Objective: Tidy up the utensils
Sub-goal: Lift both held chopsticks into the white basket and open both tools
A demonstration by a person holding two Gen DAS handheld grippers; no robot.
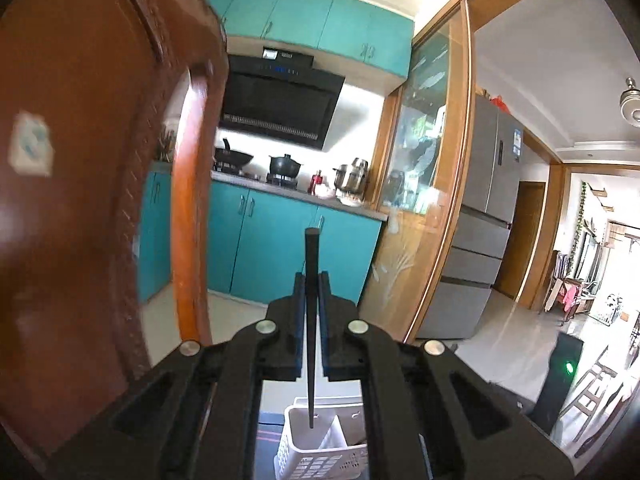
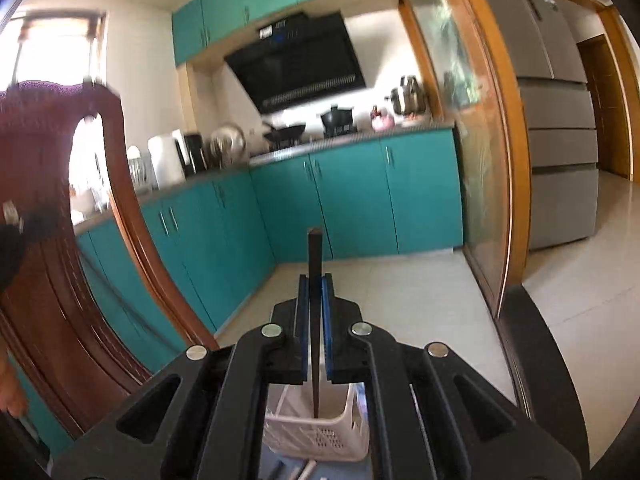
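My left gripper [image 1: 311,280] is shut on a black chopstick [image 1: 311,256] that stands nearly upright between the blue pads, its thick end above the fingertips and its thin tip hanging over a white perforated utensil basket [image 1: 320,460] below. My right gripper [image 2: 316,280] is likewise shut on a second black chopstick [image 2: 314,252], upright, with its lower end over the white utensil basket [image 2: 320,436]. Both grippers are raised and point out into the kitchen.
A carved brown wooden chair back [image 1: 80,160] stands close on the left, and the same chair back [image 2: 48,280] fills the right wrist view's left side. Teal cabinets [image 1: 276,240], a stove with pots [image 1: 284,166], a glass sliding door [image 1: 424,184] and a grey fridge [image 1: 488,216] lie beyond. Light floor tiles [image 2: 420,300] are underneath.
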